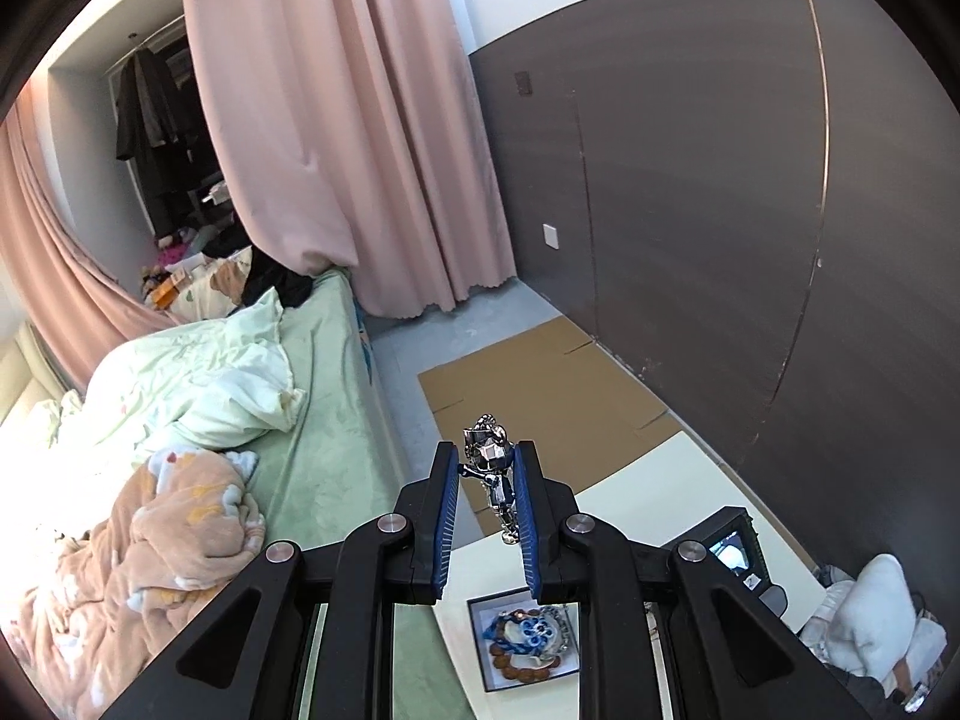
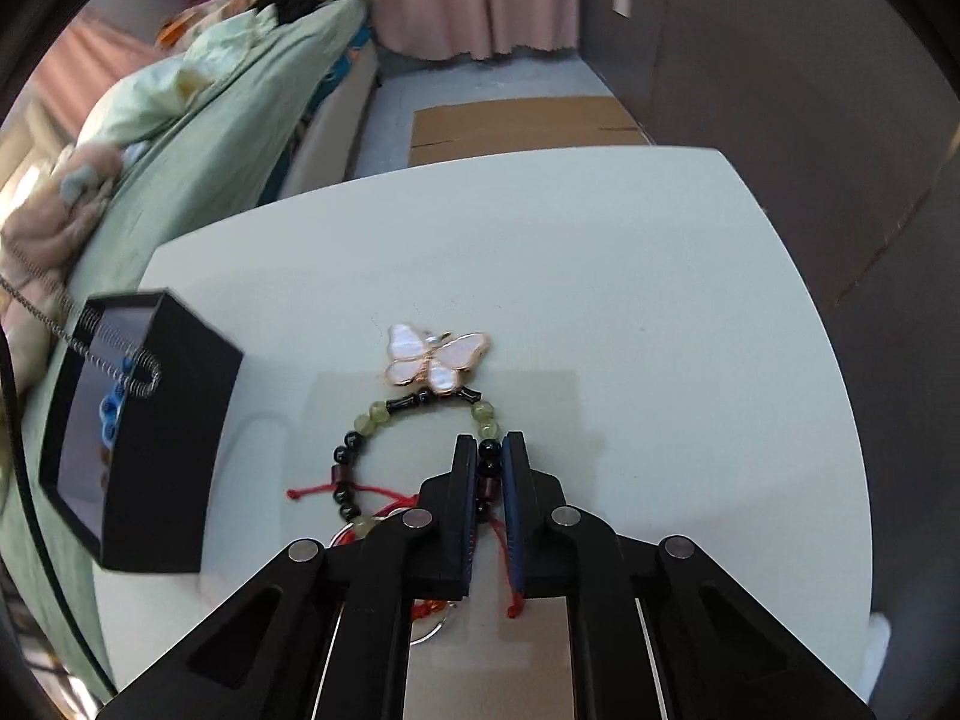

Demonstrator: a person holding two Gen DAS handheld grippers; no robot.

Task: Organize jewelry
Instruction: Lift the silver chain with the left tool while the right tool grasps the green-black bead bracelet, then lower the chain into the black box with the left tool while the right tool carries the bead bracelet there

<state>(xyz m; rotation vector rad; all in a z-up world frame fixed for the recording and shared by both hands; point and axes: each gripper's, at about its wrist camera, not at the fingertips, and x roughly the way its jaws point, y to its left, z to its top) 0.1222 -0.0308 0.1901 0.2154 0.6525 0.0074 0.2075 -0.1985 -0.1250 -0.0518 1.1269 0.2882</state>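
— Left gripper (image 1: 486, 461)?
— Blue-padded fingers (image 1: 447, 495) drawn near together, pinching a chunky silver link chain (image 1: 493, 474); links poking up past the tips and hanging down between the pads. Held in the air, above the white surface (image 1: 648, 480).
— Beneath it?
— Open black box with white lining (image 1: 525, 642) on the surface, holding blue-and-white beads and brown beads.
— Right gripper (image 2: 492, 450)?
— Fingers (image 2: 465, 480) narrowed on the black, green and dark red beaded bracelet with red cord (image 2: 372, 456), clamping its right side down at the pale surface (image 2: 660, 300).
— Around that?
— Pink-and-white butterfly charm (image 2: 435, 363) touching the bracelet's far edge. Black box (image 2: 174, 450) to the left, silver chain draped into it. Green-sheeted bed (image 2: 198, 138) beyond.
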